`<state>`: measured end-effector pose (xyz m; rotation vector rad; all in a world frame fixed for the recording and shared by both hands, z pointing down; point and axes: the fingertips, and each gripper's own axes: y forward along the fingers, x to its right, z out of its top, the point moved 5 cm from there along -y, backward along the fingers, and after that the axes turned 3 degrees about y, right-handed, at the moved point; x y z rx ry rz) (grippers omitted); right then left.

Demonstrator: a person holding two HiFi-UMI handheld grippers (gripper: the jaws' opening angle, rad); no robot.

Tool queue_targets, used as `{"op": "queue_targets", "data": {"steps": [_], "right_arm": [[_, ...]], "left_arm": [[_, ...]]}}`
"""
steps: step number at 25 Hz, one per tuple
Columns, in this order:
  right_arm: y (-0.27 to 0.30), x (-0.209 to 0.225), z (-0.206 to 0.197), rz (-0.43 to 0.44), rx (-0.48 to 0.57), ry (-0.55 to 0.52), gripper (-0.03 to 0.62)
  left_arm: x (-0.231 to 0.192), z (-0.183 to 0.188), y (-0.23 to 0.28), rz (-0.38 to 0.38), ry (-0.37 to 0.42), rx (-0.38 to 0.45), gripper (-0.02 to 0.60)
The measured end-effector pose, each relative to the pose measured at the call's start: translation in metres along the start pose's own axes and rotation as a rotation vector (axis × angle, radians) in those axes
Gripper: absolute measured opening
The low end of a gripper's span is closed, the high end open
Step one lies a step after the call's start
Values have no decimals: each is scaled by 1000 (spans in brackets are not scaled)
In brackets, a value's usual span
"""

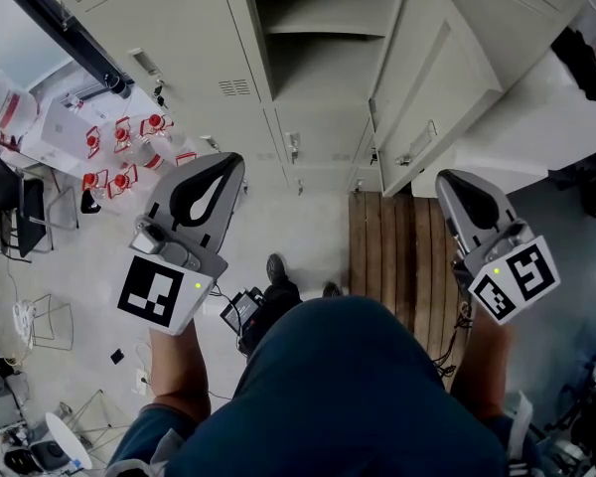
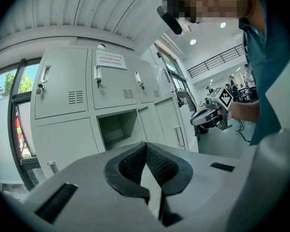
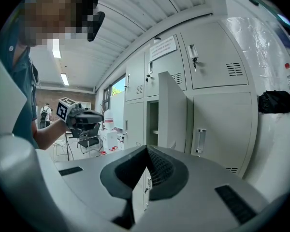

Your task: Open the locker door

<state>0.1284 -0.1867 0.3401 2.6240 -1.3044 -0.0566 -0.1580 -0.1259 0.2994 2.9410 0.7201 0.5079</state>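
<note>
A bank of pale grey lockers [image 1: 169,28] stands in front of me. One locker door [image 1: 432,78] hangs swung out to the right, and its compartment [image 1: 318,28] shows a bare shelf. My left gripper [image 1: 228,162] is held low, well short of the lockers, shut with nothing between its jaws. My right gripper [image 1: 455,179] is also shut and empty, just below the open door's lower edge. In the left gripper view the open compartment [image 2: 118,129] lies beyond the shut left gripper [image 2: 146,146]. The right gripper view shows the door [image 3: 172,112] edge-on past the shut right gripper [image 3: 147,150].
A wooden pallet [image 1: 402,246] lies on the floor at the foot of the open locker. Red-capped bottles [image 1: 119,152] and a chair [image 1: 10,207] stand at the left. A black bag [image 3: 275,102] rests at the right. Cables and small gear lie near my feet.
</note>
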Motion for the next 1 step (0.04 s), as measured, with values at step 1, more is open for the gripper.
{"op": "queue_targets", "data": {"steps": [1], "right_arm": [[0, 0, -1, 0, -2, 1, 35]], "left_arm": [[1, -1, 0, -2, -2, -2, 17]]}}
